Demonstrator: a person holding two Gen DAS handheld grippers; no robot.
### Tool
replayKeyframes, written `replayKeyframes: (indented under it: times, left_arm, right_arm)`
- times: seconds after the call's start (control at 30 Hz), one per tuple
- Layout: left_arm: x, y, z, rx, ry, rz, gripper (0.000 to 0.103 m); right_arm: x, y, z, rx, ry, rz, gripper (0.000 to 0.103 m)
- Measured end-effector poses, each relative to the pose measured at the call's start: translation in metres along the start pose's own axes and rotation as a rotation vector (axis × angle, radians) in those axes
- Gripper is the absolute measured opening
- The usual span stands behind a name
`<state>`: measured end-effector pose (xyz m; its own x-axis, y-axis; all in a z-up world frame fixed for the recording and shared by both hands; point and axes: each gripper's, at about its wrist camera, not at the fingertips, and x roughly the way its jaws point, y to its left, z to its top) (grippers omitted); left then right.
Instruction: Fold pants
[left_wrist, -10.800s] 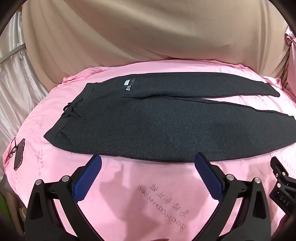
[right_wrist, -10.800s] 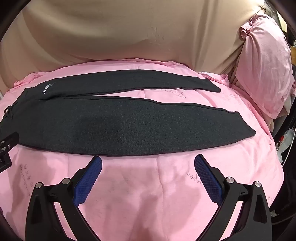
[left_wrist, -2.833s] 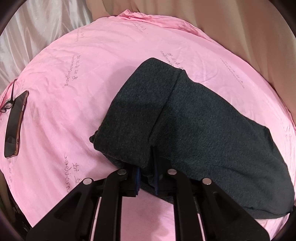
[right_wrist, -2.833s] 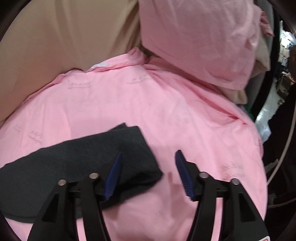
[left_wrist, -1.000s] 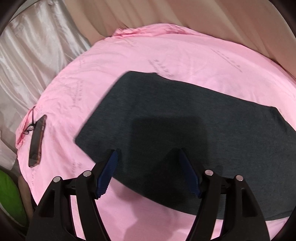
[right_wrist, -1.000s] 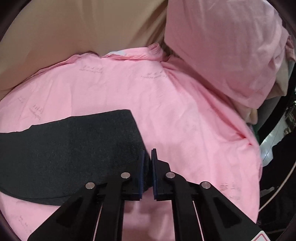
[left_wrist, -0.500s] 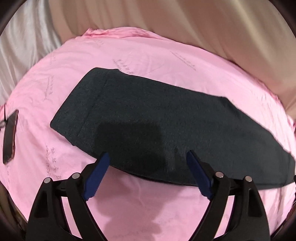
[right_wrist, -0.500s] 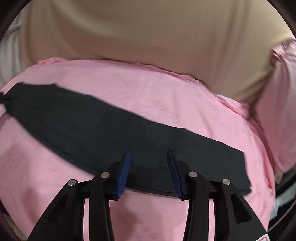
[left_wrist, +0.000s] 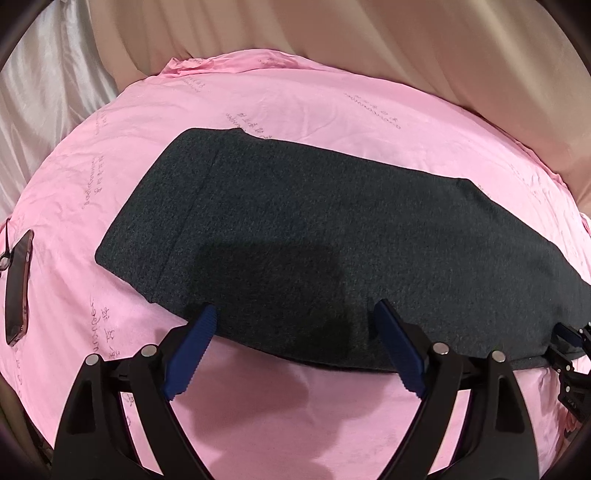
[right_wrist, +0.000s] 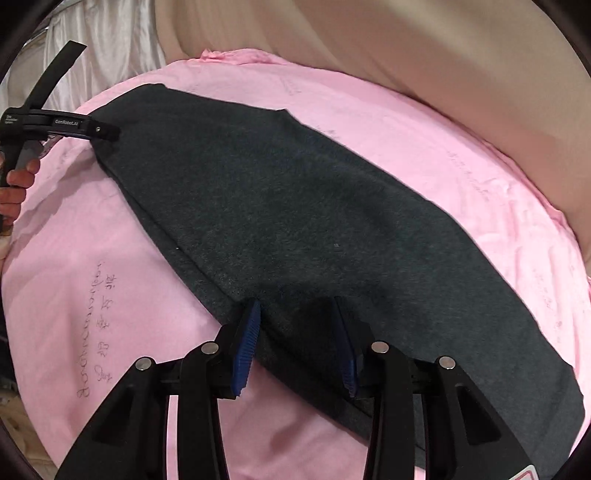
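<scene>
Both grippers have advanced over pants (left_wrist: 332, 236) on pink bedsheet (left_wrist: 295, 103).

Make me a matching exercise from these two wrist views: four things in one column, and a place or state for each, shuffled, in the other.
Things:
1. pants
2. phone
3. left gripper
4. right gripper

Places or states:
A. open wide at the pants' near edge
B. lying flat, one leg folded over the other
C. at the sheet's left edge
D. partly open, fingers over the dark cloth

Pairs: 1-B, 2-C, 3-A, 4-D
</scene>
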<state>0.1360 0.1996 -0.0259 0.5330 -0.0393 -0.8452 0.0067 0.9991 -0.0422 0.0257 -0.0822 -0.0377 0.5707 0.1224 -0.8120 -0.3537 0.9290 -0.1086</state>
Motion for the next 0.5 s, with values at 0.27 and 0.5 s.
replayKeyframes:
  times: [0.27, 0.5]
  left_arm:
    - [-0.001, -0.002, -0.002, 0.016, -0.001, 0.004, 0.087]
    - [-0.001, -0.002, -0.003, 0.038, 0.002, 0.043, 0.089]
  right_arm:
    - [0.008, -0.004, -0.005, -0.034, 0.001, 0.068, 0.018]
    - [-0.002, 0.007, -0.019, -0.065, 0.076, 0.233, 0.000]
